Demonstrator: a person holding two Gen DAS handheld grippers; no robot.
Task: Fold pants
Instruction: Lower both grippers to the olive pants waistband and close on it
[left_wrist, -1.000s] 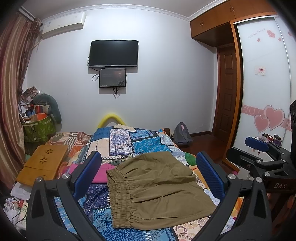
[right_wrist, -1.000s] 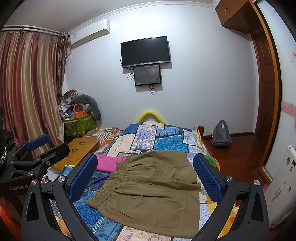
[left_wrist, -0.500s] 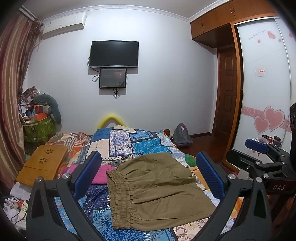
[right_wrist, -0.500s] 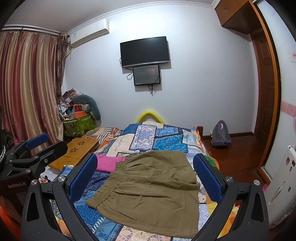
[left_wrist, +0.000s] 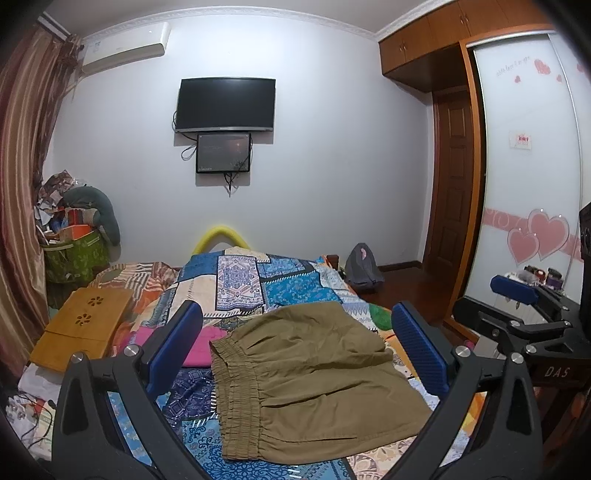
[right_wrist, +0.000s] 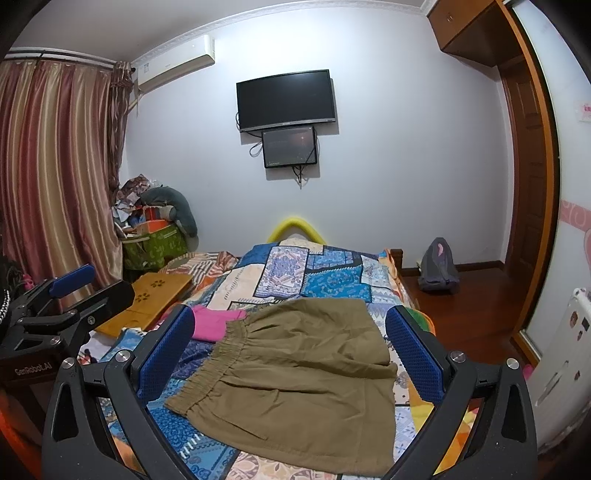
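Our left claw is spread wide with nothing in it, hovering above the pants. Our right claw is equally wide apart and empty, held just to the right of it, so each wrist view frames the pants between blue pads. The olive pants lie flat on the patchwork bedspread, already doubled into a compact rectangle, with the elastic waistband along their left edge. We judge both claws are held back and clear of the pants to look over the fold before any next grasp. A pink cloth touches the pants' far left corner; a wooden lap tray sits further left of the pants.
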